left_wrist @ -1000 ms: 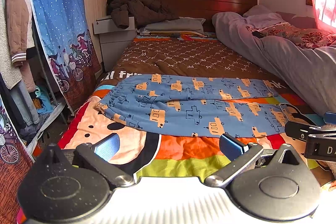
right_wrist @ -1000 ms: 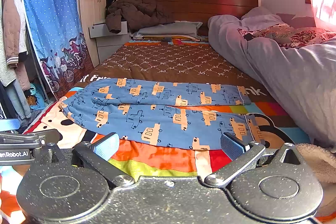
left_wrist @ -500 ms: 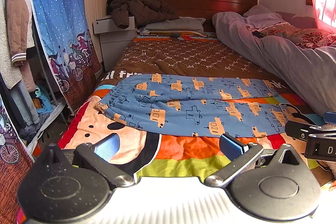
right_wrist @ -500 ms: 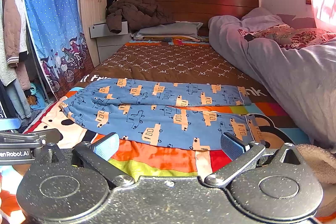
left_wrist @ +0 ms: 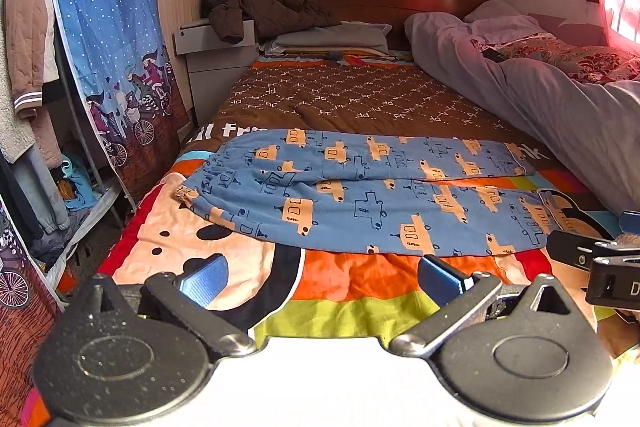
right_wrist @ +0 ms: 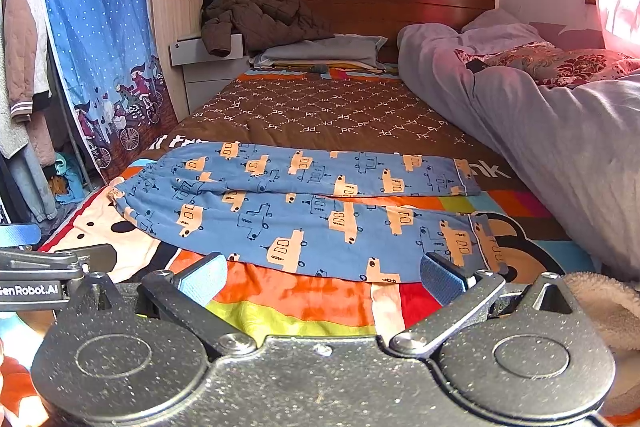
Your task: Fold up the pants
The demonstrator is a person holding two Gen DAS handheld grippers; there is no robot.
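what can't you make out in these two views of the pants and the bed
- Near edge of the bed: both views, hidden behind each gripper's own body.
- Underside of the pants: both views, it lies flat on the blanket.
- Right gripper in the left wrist view: cut off by the right edge.
- Left gripper in the right wrist view: cut off by the left edge.
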